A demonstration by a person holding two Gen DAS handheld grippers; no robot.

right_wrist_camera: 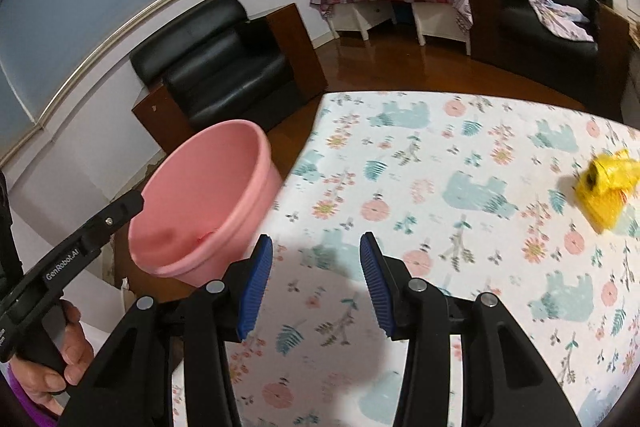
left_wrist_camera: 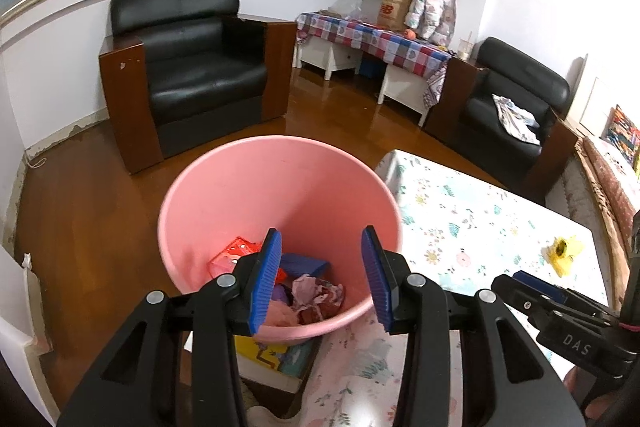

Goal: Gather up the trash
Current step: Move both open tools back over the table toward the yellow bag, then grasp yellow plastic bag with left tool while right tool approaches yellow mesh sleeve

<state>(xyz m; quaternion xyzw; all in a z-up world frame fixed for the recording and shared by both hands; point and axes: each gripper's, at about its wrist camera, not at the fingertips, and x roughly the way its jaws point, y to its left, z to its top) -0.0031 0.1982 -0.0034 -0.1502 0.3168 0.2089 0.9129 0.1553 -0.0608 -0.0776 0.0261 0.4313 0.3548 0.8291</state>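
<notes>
Our left gripper (left_wrist_camera: 322,277) hangs with jaws apart and empty over the pink bin (left_wrist_camera: 224,187), its fingers hiding part of the trash (left_wrist_camera: 316,293) inside. Our right gripper (right_wrist_camera: 316,283), also apart and empty, is above the counter (right_wrist_camera: 440,147); farther off lies a blurred yellow wrapper (right_wrist_camera: 610,187), cut off at the frame edge.

The yellow wrapper (right_wrist_camera: 608,187) is blurred (its print unreadable), like the bucket (right_wrist_camera: 200,203).

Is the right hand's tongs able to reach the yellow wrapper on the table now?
Probably yes. The right tongs stand open and empty above the tablecloth, and nothing lies between them and the yellow wrapper off to their right.
</notes>
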